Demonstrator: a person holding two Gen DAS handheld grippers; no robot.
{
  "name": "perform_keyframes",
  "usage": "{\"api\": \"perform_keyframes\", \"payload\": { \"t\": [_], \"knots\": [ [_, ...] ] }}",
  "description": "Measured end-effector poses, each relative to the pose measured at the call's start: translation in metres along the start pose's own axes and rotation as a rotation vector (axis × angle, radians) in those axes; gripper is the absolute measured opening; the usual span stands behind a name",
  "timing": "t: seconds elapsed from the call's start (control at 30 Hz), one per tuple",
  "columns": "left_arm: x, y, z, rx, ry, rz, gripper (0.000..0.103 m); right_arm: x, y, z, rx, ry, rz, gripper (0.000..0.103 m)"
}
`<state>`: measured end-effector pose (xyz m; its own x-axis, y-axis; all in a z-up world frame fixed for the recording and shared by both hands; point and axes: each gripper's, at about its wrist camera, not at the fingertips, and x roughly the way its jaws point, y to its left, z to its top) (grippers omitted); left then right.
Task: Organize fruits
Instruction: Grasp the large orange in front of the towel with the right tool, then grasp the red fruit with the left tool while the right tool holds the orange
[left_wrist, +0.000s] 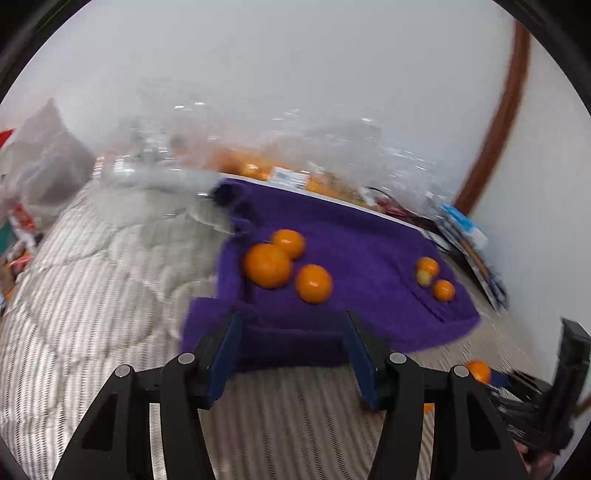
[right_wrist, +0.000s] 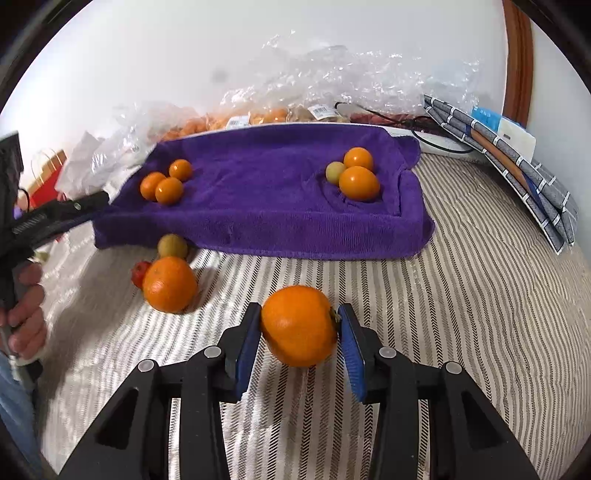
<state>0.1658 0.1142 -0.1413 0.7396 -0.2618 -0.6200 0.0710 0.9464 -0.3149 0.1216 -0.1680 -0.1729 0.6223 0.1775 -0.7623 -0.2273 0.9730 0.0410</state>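
My right gripper (right_wrist: 299, 310) is shut on a large orange (right_wrist: 299, 326), its blue pads pressing both sides just above the striped bedspread (right_wrist: 443, 314). Ahead lies a purple towel (right_wrist: 266, 184) with three small oranges (right_wrist: 168, 190) at its left. At its right sit two oranges (right_wrist: 358, 182) and a pale green fruit (right_wrist: 335, 171). In front of the towel are another orange (right_wrist: 170, 284), a small red fruit (right_wrist: 139, 273) and a yellowish fruit (right_wrist: 173, 245). My left gripper (left_wrist: 291, 317) is open over the front edge of the towel (left_wrist: 369, 240), short of the three oranges (left_wrist: 267, 266).
Crinkled clear plastic bags of fruit (right_wrist: 258, 114) line the white wall behind the towel. A folded grey patterned packet (right_wrist: 517, 173) leans at the right. A red paper bag (right_wrist: 44, 177) stands at the far left. A hand (right_wrist: 26, 314) holds the left gripper's handle.
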Motion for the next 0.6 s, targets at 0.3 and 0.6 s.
{"api": "perform_keyframes", "payload": {
  "t": [0.3, 0.6],
  "knots": [
    [0.013, -0.053, -0.024, 0.24, 0.112, -0.094, 0.055, -0.012, -0.013, -0.007, 0.014, -0.045, -0.023, 0.04],
    [0.023, -0.068, -0.041, 0.347, 0.196, -0.043, 0.055, -0.017, -0.038, -0.014, 0.112, -0.054, 0.069, 0.04]
  ]
}}
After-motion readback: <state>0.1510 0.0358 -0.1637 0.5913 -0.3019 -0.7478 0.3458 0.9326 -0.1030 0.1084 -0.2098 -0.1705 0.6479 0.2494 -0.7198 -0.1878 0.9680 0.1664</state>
